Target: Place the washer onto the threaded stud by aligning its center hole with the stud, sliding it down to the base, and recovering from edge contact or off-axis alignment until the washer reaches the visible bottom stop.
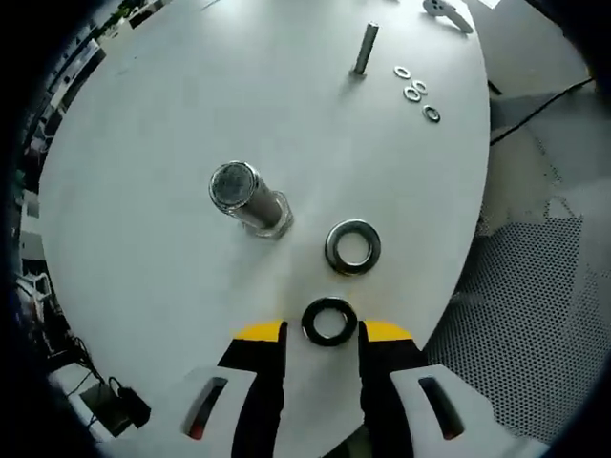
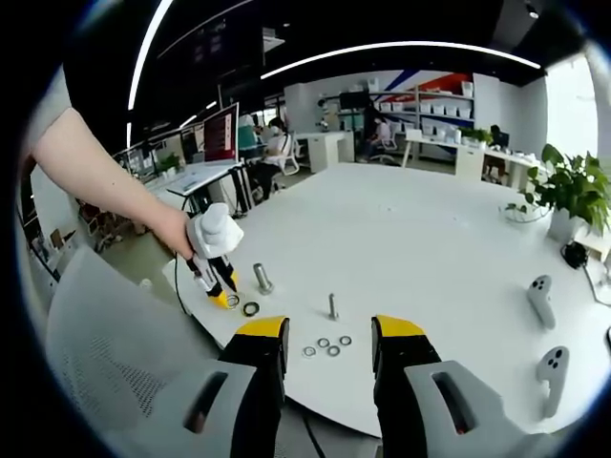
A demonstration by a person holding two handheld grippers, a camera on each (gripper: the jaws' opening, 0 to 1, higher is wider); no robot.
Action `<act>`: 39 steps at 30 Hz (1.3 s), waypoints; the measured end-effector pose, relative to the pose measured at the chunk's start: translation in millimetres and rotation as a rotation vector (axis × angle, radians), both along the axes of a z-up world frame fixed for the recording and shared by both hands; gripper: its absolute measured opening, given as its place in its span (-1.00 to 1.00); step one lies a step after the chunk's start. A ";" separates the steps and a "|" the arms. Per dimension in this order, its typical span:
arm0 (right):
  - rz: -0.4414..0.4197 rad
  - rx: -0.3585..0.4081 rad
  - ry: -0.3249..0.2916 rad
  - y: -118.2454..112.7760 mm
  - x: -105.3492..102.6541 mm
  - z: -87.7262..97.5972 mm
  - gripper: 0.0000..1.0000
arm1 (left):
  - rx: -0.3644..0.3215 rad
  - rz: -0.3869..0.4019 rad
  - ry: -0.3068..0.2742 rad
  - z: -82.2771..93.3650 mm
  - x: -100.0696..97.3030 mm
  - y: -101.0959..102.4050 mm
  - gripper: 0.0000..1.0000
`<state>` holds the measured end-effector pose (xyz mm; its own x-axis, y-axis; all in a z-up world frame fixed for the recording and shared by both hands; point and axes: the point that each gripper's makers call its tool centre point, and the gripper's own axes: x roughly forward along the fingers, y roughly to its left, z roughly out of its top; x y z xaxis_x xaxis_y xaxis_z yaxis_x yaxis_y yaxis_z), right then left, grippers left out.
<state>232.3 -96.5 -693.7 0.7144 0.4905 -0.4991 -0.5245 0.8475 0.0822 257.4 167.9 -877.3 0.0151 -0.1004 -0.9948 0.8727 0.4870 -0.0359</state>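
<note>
Right gripper [image 2: 327, 336] above 4 washers [image 2: 326, 347]

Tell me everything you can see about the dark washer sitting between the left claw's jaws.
The dark washer is a flat metal ring with a wide round center hole and a blackish, slightly glossy finish. It lies flat on the white table, between the yellow-tipped jaws of the left claw, which stand apart beside it; contact cannot be told. A shinier washer lies just beyond it, and the large threaded stud stands upright farther off.

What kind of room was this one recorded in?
Probably an open-plan office or lab: a large white table, desks with a monitor, shelving with bins along the back wall, a potted plant and seated people further back.
</note>
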 end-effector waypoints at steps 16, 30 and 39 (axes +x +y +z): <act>0.005 -0.002 0.004 1.0 -0.4 -0.6 -0.27 | 0.021 -0.029 -0.020 0.0 3.5 1.7 -0.55; 0.005 0.000 0.003 0.6 -0.5 -0.2 -0.27 | -0.017 0.085 0.000 1.9 2.1 7.5 -0.54; 0.004 0.002 0.001 0.6 0.2 0.2 -0.27 | -0.028 0.148 0.004 1.1 1.9 -0.7 -0.38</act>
<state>232.4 -95.9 -693.5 0.7119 0.4942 -0.4989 -0.5277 0.8453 0.0842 259.3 167.2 -876.1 0.0277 -0.1248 -0.9918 0.7911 0.6092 -0.0545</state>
